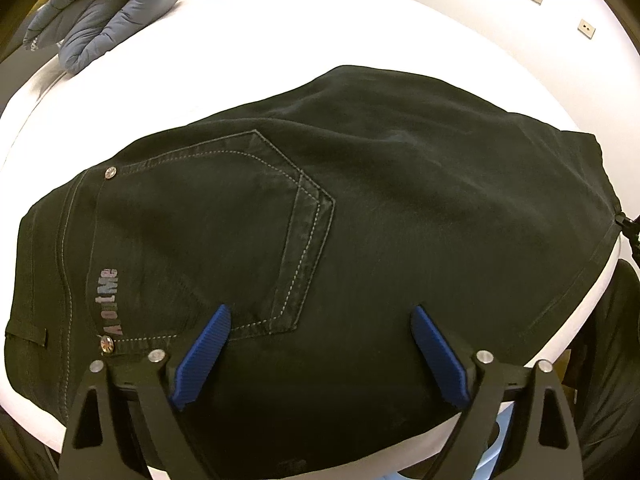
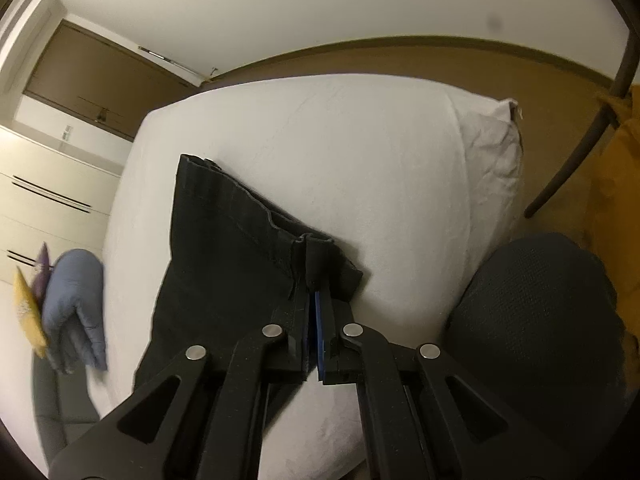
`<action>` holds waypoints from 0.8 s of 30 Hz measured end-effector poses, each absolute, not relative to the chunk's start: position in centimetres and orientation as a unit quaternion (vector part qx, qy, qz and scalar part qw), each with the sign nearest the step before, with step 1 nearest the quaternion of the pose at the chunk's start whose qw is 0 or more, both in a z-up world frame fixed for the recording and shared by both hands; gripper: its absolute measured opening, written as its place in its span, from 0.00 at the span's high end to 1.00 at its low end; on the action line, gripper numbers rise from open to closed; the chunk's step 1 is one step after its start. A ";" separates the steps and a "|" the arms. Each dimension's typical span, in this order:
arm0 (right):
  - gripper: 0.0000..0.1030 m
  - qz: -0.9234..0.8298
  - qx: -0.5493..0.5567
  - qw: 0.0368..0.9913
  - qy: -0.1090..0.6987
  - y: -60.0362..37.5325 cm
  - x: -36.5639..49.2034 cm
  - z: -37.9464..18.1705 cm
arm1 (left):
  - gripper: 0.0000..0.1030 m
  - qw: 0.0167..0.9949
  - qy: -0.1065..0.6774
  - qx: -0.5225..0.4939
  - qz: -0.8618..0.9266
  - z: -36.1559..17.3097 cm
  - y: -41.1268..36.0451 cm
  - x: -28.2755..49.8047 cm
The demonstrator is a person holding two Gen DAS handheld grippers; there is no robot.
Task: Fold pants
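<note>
Though mirrored—"AboutMe" on pants (image 1: 320, 200)

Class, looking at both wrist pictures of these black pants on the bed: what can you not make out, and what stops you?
- Left wrist view: pants near edge, hidden behind the open left gripper.
- Right wrist view: the gripped hem, covered by the shut right gripper.
- Right wrist view: blue quilt, blurred.

Warm indoor light falls evenly on the white bed (image 1: 360, 28), which verges on overexposed, while the black pants (image 1: 360, 208) swallow detail. Fisheye bending curves both frames, corners vignette dark, and motion blur smears the right wrist view's lower left.
</note>
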State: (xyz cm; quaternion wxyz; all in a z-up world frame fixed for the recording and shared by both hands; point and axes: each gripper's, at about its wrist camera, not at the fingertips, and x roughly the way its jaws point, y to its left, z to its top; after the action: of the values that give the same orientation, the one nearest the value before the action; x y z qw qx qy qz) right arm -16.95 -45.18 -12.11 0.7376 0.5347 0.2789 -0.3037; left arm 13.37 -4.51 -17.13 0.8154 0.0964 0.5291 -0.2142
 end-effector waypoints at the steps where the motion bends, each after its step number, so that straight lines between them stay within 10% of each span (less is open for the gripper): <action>1: 1.00 -0.298 0.540 0.736 0.279 -45.2 -17.1 -12.2 | 0.07 0.817 0.527 0.096 -0.214 -17.2 -4.5 13.4; 14: 0.91 -0.268 0.415 0.809 0.318 -41.1 -12.6 -3.6 | 0.07 0.821 0.523 0.095 -0.206 -16.7 -1.9 11.4; 24: 0.95 -0.162 0.370 0.782 0.474 -34.9 -4.3 -12.2 | 0.06 0.821 0.524 0.099 -0.205 -16.5 -0.4 8.9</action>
State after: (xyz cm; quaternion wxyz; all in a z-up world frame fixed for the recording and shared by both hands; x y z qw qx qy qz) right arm -4.30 -34.92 -12.22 0.7823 0.3704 0.4740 -0.1615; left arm 8.86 -0.43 -16.51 0.8206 0.0991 0.5240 -0.2054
